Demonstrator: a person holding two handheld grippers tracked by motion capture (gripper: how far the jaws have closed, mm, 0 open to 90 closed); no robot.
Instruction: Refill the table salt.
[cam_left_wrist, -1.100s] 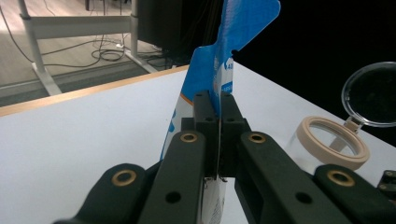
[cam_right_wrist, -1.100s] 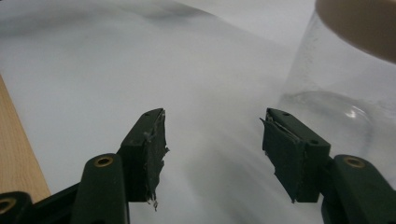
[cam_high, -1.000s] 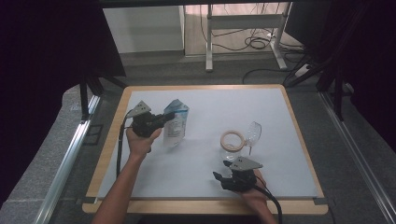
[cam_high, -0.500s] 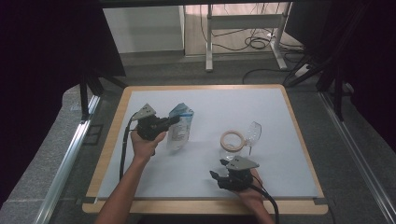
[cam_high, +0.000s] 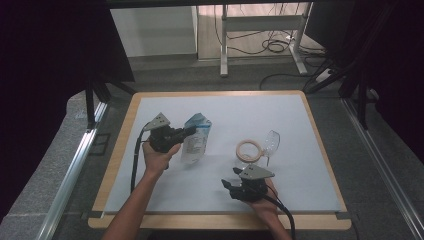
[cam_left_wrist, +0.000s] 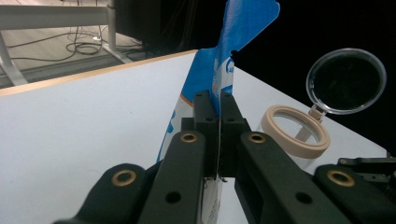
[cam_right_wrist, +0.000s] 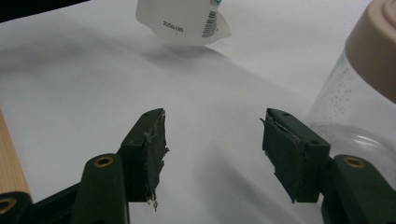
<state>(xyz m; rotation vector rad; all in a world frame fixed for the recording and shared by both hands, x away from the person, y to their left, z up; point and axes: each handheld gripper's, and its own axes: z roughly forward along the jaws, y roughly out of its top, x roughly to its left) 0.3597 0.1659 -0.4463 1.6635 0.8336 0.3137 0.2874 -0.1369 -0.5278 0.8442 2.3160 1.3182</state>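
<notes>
Your jar (cam_high: 248, 152) stands right of centre on the white mat (cam_high: 300, 130), just beyond your right gripper (cam_high: 231, 184). Its clear body carries a beige rim (cam_left_wrist: 293, 130), and the clear flip lid (cam_left_wrist: 346, 80) is tipped back, open. What sits inside is hard to make out: in the right gripper view you see only fine specks on the glass wall (cam_right_wrist: 345, 102).

Your left gripper (cam_high: 192, 131) is clenched on the upper edge of the pouch (cam_high: 196, 140) (white and blue, with a printed code and barcode low down), which hangs tilted left of centre, its lower end close to the mat. Whether that end touches, you cannot tell. In the left gripper view the pads (cam_left_wrist: 204, 119) pinch the thin blue seam flat between them, and the pouch's top is cut off by the frame.

Your right gripper is released, jaws apart with nothing between them, resting low near the front edge.

The mat lies on a wooden board (cam_high: 120, 150). Beyond it are a grey floor, a white desk frame (cam_high: 260, 35) and loose cables (cam_high: 272, 46); the sides are dark.
</notes>
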